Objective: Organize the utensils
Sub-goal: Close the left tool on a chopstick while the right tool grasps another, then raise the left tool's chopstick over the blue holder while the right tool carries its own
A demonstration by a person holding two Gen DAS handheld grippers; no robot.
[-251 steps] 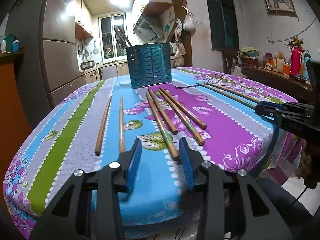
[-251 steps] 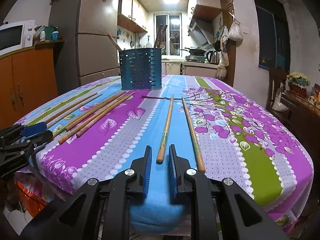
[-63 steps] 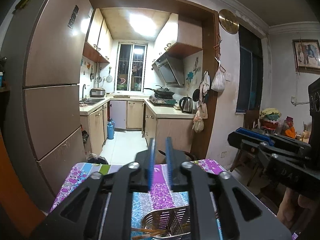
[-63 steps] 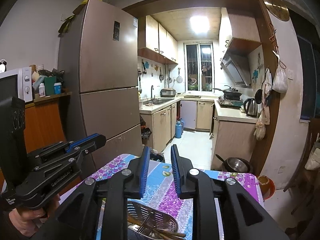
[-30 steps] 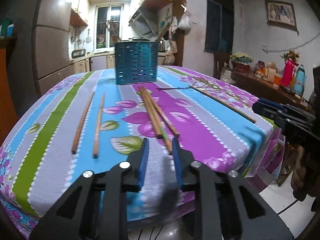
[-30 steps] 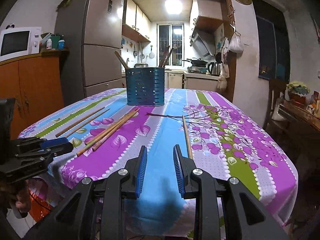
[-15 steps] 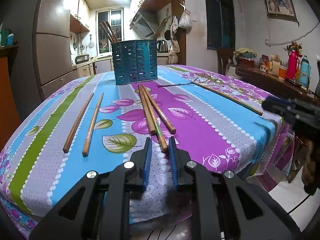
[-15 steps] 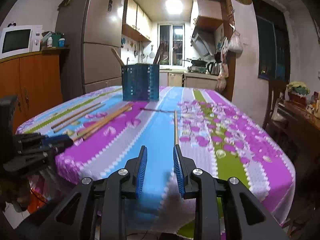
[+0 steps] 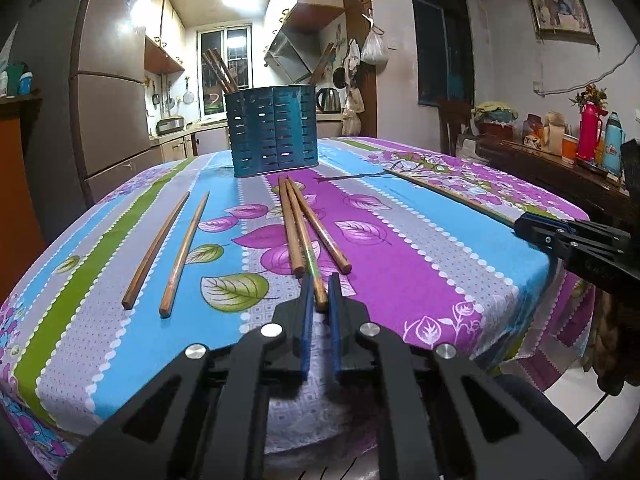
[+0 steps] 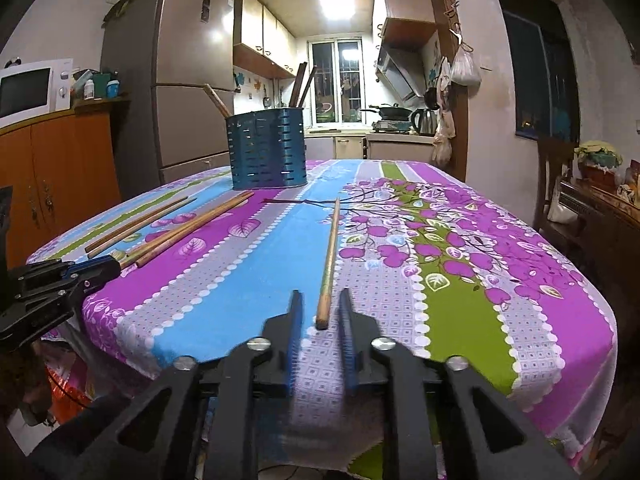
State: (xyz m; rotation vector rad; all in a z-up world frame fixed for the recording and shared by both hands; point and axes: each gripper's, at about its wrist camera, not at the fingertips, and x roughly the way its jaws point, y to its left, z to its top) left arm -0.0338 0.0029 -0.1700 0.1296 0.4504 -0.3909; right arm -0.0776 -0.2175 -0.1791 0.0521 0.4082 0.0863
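Bare tablecloth (image 10: 248,280) between chopstick groups

Floral striped tablecloth (image 9: 420,248), steel fridge (image 10: 188,92), white microwave (image 10: 32,88), red thermos (image 9: 591,130), electric kettle (image 10: 425,121), framed picture (image 9: 560,10)

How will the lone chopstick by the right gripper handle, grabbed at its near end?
The lone chopstick: straight, thin wood, probably stiff and light. Round shaft may roll on the tablecloth. End grip likely lets it droop.

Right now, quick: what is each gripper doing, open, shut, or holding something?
Left gripper: just closed on the near end of a green-marked wooden chopstick.
Right gripper: just been closing around the lone wooden chopstick; pads not yet touching.
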